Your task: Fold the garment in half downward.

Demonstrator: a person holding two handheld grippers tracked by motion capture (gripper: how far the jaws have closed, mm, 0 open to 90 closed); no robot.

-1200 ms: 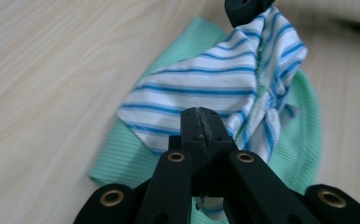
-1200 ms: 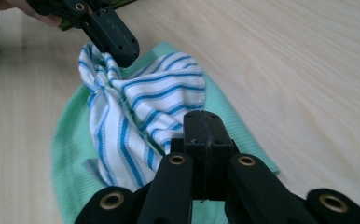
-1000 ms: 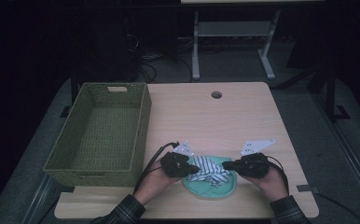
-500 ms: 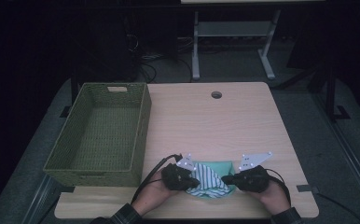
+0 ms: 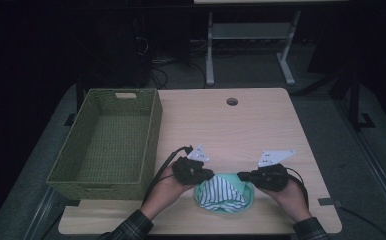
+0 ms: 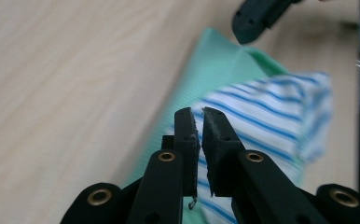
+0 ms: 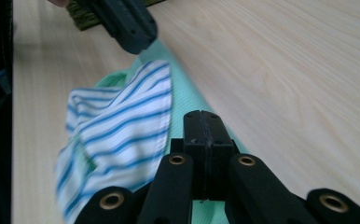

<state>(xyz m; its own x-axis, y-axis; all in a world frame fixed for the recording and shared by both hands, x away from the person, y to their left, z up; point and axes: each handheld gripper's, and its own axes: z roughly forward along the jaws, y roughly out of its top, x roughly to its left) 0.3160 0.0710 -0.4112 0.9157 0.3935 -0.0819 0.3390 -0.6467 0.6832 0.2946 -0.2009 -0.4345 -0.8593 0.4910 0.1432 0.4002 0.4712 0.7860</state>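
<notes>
Cloth (image 5: 224, 196) – mint green with a blue-striped fold on top – lies bunched at the table's (image 5: 261, 130) near edge, between both grippers; folding looks partly done, and the basket (image 5: 66, 172) at the left edge holds nothing yet.

Left gripper (image 6: 199, 116) has just been opening, a thin gap with no cloth between the pads; right gripper (image 7: 206, 122) is pressed closed on the cloth's green edge.

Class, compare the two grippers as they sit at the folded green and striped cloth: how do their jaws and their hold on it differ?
The left gripper shows a narrow gap between its jaws, which have just been opening; the right gripper's jaws are pressed flat together. The left gripper sits at the cloth's left corner, with nothing seen between its pads, while the right gripper sits at the right corner, where the green edge runs under its tips. Both lie low over the wooden table, pointing inward.
</notes>
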